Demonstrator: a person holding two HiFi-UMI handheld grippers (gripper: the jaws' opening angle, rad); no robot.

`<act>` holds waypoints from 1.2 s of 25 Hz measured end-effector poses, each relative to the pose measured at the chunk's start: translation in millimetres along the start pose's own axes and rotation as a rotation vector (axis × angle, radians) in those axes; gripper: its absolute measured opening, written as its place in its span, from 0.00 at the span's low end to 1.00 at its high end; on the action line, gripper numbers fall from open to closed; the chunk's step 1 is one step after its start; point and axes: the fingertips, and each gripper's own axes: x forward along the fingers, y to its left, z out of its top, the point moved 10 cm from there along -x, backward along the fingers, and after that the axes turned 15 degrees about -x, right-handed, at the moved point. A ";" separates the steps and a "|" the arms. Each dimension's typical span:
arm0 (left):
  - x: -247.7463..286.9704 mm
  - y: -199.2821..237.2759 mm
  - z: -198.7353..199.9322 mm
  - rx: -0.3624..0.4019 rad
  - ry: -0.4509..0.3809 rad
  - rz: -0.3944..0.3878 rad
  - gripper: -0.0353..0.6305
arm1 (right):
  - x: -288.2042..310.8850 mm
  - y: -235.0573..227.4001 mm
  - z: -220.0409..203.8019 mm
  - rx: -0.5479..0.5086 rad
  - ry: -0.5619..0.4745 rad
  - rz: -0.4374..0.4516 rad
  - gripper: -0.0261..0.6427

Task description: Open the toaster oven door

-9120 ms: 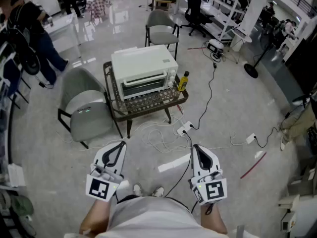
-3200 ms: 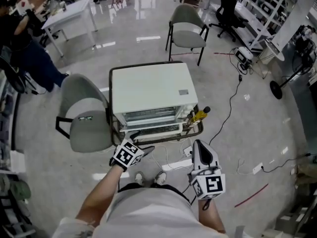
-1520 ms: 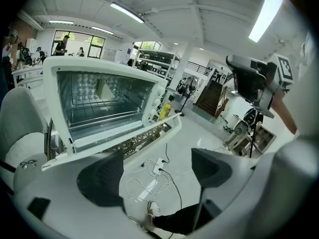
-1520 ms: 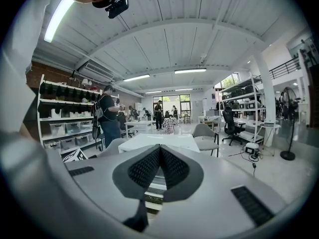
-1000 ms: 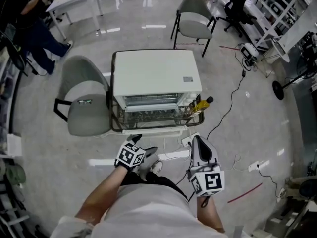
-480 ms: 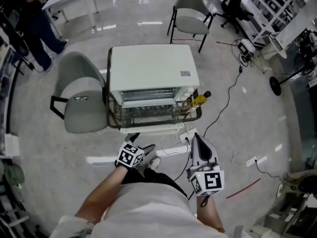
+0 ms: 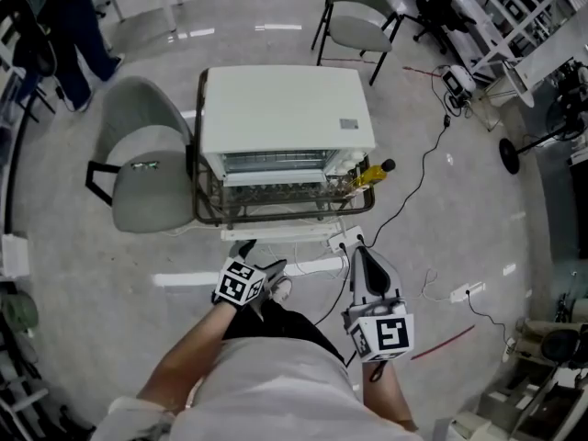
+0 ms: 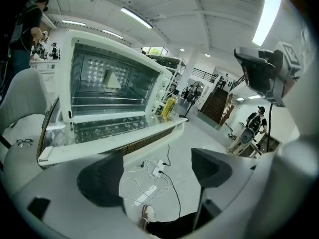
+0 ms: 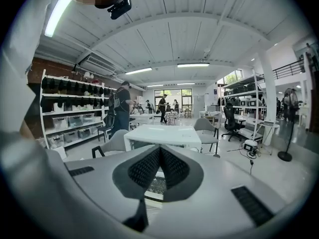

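Note:
The white toaster oven (image 7: 285,118) stands on a low wicker-and-glass table (image 7: 209,217). Its glass door (image 8: 112,129) hangs down flat towards me, and the empty cavity with its rack (image 8: 107,86) shows in the left gripper view. The door's front edge (image 7: 294,233) shows as a white bar in the head view. My left gripper (image 7: 262,257) hovers just in front of and below that edge, open, with only floor and cables between its fingers (image 8: 102,180). My right gripper (image 7: 360,252) is held back to the right, shut on nothing, pads (image 9: 149,167) together.
A yellow bottle (image 7: 372,173) stands at the oven's right on the table. A grey chair (image 7: 142,182) is close on the left and another (image 7: 354,21) behind. A power strip and white cables (image 7: 344,242) lie on the floor under the door. My shoe (image 7: 280,288) is below.
The oven door, shut at first, now lies swung down. My left gripper, at the door's edge 3.2 s ago, has come off it and drawn back. The right gripper has barely moved.

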 end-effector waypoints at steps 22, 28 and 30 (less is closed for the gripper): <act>37.7 30.5 -46.9 -0.235 -0.147 0.035 0.68 | 8.3 -10.9 -27.4 -0.014 0.079 0.053 0.07; 45.7 37.9 -55.4 -0.260 -0.154 0.047 0.68 | 14.1 -14.5 -31.9 -0.019 0.086 0.069 0.07; 48.8 39.0 -56.8 -0.273 -0.155 0.055 0.68 | 14.9 -18.6 -31.4 -0.017 0.088 0.073 0.07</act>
